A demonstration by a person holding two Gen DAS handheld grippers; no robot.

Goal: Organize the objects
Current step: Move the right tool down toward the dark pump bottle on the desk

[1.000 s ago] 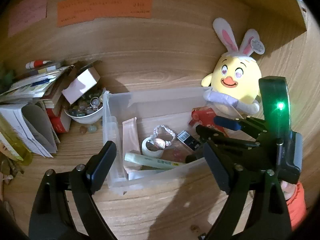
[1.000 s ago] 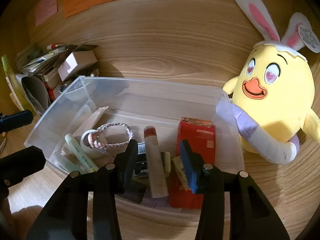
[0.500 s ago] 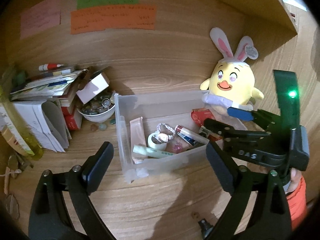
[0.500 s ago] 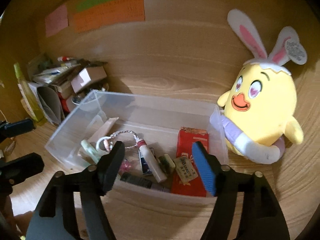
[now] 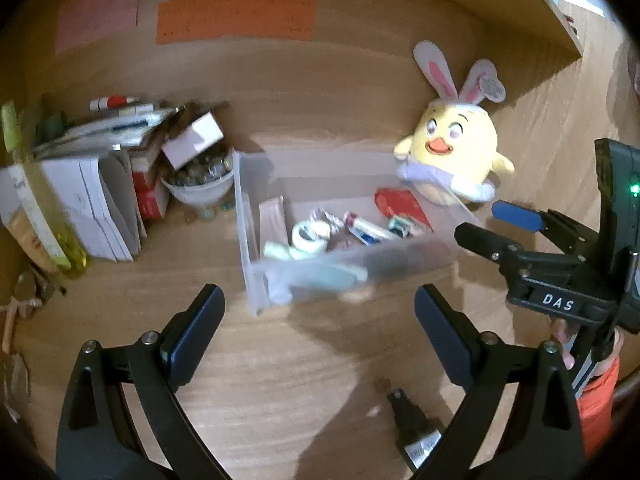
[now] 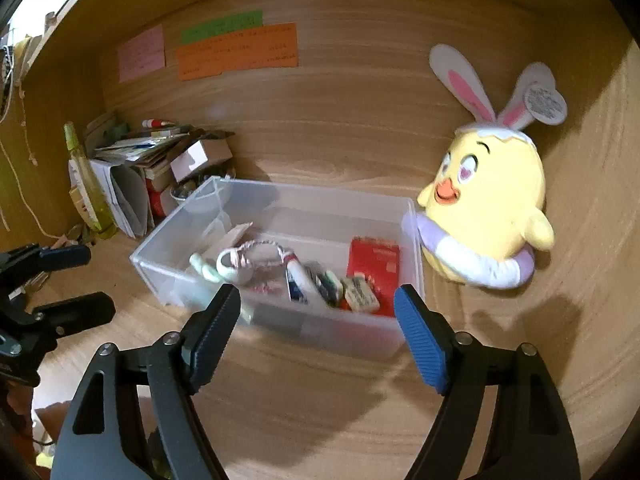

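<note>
With our right gripper (image 6: 316, 332) pulled back from the clear bin (image 6: 360, 332) near the worktop's back edge, its empty jaws opening, and our left gripper (image 5: 320, 332) jaws apart and opening, the tube (image 6: 299, 276) now lies inside, so we judge that item sorted.
</note>
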